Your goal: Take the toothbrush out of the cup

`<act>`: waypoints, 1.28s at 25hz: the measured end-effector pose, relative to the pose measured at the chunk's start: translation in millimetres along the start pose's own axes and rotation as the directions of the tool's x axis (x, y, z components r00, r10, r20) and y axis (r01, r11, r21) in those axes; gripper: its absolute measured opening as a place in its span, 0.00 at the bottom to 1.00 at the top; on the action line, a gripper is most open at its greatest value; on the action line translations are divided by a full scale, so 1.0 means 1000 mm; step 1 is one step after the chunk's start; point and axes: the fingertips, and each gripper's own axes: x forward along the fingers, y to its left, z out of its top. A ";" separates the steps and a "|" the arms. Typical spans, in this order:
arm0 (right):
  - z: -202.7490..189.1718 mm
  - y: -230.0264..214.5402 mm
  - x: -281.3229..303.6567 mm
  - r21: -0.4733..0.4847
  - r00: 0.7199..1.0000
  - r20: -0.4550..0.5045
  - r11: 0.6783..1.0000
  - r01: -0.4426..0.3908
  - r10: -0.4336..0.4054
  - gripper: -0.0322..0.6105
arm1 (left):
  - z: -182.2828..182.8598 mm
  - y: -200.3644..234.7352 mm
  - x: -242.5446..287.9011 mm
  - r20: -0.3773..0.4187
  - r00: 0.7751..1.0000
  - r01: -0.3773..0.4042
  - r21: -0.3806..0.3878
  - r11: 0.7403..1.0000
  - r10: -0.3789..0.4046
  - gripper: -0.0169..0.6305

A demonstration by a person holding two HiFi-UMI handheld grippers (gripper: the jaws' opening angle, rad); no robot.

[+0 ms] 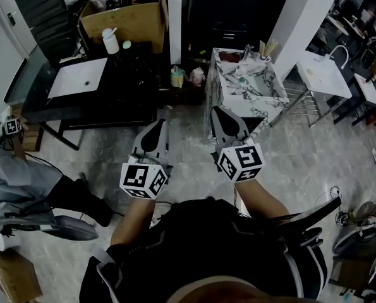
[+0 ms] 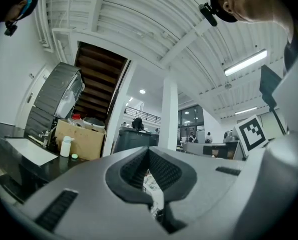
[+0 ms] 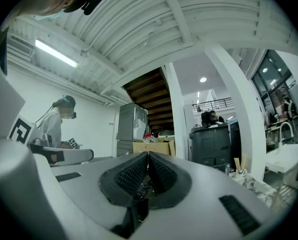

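Marble, grey-veined, tops the washstand (image 1: pixel 230 97), the biggest thing ahead of us. Left of the washstand stands a black table (image 1: pixel 112 103), and farther left and beyond it a cardboard box (image 1: pixel 127 21). On the washstand's near side we hold both tools level, side by side. The left gripper (image 1: pixel 158 127) has its jaws pressed together with nothing between them, and the right gripper (image 1: pixel 219 113) is likewise closed and empty. At the washstand's far right corner sits the small cup (image 1: pixel 264 55), and the pale toothbrush (image 1: pixel 270 45) stands upright in it.
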 end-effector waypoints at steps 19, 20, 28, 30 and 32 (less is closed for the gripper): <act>-0.016 -0.064 -0.005 0.003 0.998 -0.013 0.998 0.057 -0.057 0.09 | -0.022 -0.028 0.061 -0.026 0.999 0.047 -0.004 0.999 -0.047 0.03; -0.015 -0.073 -0.005 0.009 0.999 0.000 0.998 0.054 -0.054 0.09 | -0.023 -0.032 0.068 -0.027 0.999 0.036 -0.004 0.999 -0.036 0.03; -0.007 -0.150 0.008 0.001 1.000 0.013 1.000 -0.004 0.004 0.09 | -0.032 -0.069 0.134 -0.027 1.000 0.005 0.011 1.000 -0.005 0.03; -0.009 -0.167 0.010 0.006 1.000 0.016 1.000 -0.013 0.013 0.09 | -0.036 -0.076 0.148 -0.040 0.999 -0.002 0.023 1.000 0.003 0.03; -0.011 -0.185 0.011 0.014 1.000 0.014 1.000 -0.016 0.015 0.09 | -0.040 -0.084 0.164 -0.049 0.999 -0.007 0.034 0.999 0.008 0.03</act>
